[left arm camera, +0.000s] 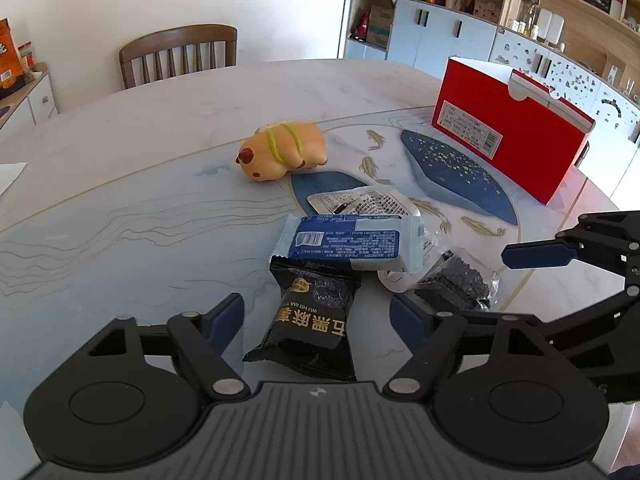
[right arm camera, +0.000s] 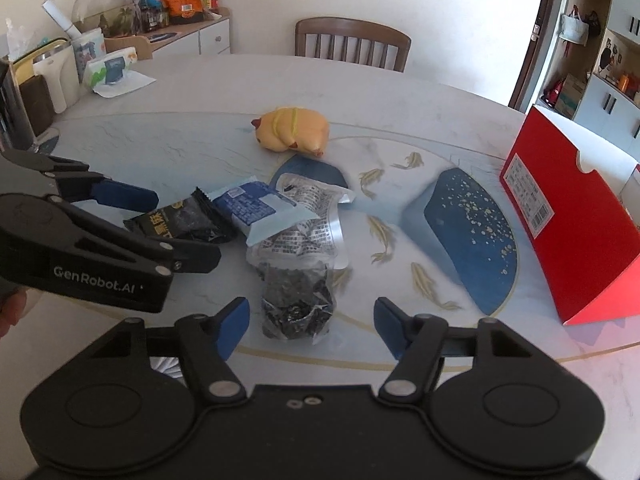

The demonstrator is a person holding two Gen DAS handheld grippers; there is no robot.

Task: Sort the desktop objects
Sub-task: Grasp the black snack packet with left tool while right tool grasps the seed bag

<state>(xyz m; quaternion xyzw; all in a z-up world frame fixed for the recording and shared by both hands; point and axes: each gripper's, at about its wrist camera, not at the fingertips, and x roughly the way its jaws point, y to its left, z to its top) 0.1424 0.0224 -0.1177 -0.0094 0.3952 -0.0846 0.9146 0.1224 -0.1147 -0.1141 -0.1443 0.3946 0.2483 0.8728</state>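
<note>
A black snack packet (left arm camera: 312,320) (right arm camera: 182,220) lies between the open fingers of my left gripper (left arm camera: 316,320) (right arm camera: 180,224). Behind it lie a blue-and-white packet (left arm camera: 352,244) (right arm camera: 260,210), a silver printed pouch (left arm camera: 372,200) (right arm camera: 312,216) and a clear bag of dark pieces (left arm camera: 456,280) (right arm camera: 298,300). That clear bag sits between the open fingers of my right gripper (right arm camera: 310,324), whose blue fingertips (left arm camera: 536,254) show at the right of the left wrist view. A yellow squishy animal toy (left arm camera: 282,150) (right arm camera: 294,130) lies farther back.
A red open box (left arm camera: 508,128) (right arm camera: 568,216) stands at the right on the round marble table (left arm camera: 120,200) (right arm camera: 400,100). A wooden chair (left arm camera: 178,54) (right arm camera: 352,42) is at the far edge. A tissue pack (right arm camera: 110,70) and kettle (right arm camera: 56,76) stand far left.
</note>
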